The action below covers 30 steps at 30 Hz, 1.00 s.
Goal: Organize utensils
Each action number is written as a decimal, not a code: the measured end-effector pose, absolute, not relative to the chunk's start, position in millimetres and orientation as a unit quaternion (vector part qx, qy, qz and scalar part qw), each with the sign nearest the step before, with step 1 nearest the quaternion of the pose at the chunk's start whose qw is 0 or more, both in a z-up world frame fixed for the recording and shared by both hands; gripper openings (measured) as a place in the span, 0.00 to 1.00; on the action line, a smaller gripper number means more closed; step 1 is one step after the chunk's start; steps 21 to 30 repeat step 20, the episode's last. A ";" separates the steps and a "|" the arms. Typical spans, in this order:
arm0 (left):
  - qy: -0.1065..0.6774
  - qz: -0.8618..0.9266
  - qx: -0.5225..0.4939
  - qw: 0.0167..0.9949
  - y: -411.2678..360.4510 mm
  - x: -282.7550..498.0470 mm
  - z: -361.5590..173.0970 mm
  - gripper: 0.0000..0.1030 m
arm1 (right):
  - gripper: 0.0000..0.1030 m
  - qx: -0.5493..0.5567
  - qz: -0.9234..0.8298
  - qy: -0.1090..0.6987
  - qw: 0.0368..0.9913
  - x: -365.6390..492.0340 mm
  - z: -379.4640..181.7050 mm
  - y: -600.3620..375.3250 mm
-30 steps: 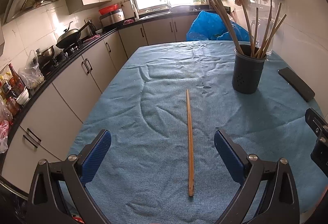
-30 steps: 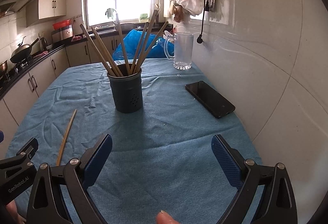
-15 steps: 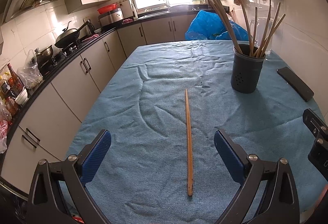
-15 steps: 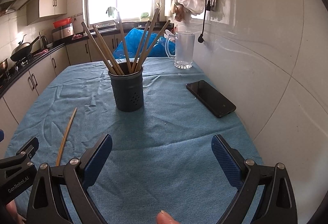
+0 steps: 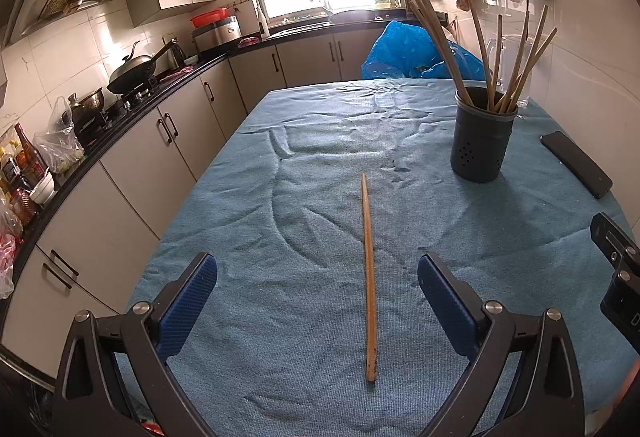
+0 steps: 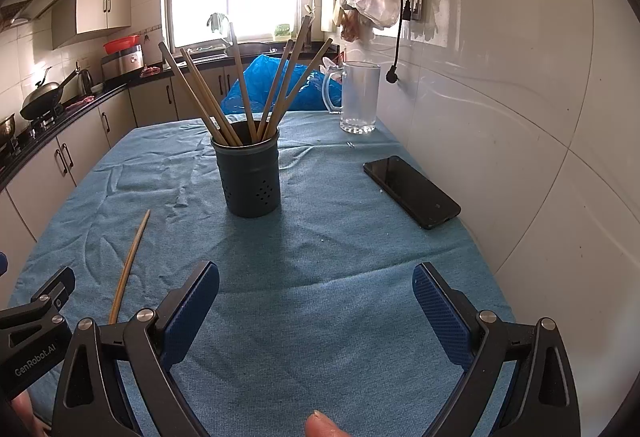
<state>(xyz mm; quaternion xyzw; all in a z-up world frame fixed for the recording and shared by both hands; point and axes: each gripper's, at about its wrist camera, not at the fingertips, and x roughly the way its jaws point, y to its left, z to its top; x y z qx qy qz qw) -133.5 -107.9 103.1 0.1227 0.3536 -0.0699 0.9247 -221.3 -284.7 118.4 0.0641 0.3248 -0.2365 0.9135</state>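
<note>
Chopstick (image 5: pixel 369 277), single and wooden, lies flat on the blue cloth (image 5: pixel 304 197) between the spread fingers of the left tongs (image 5: pixel 318 301), its long axis running straight away from them, thick end nearest and thin tip toward the window. Both left tongs and right tongs (image 6: pixel 316 307) gape wide, gripping and touching nothing. Ahead of the right tongs stands the dark holder (image 6: pixel 248 173) of upright chopsticks, with a phone (image 6: pixel 412 191) off to its right.
</note>
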 end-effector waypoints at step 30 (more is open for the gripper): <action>0.363 -0.026 0.101 0.926 -75.5 -104.0 103.4 0.97 | 0.97 0.101 -0.238 0.353 0.899 -210.7 99.2 -308.7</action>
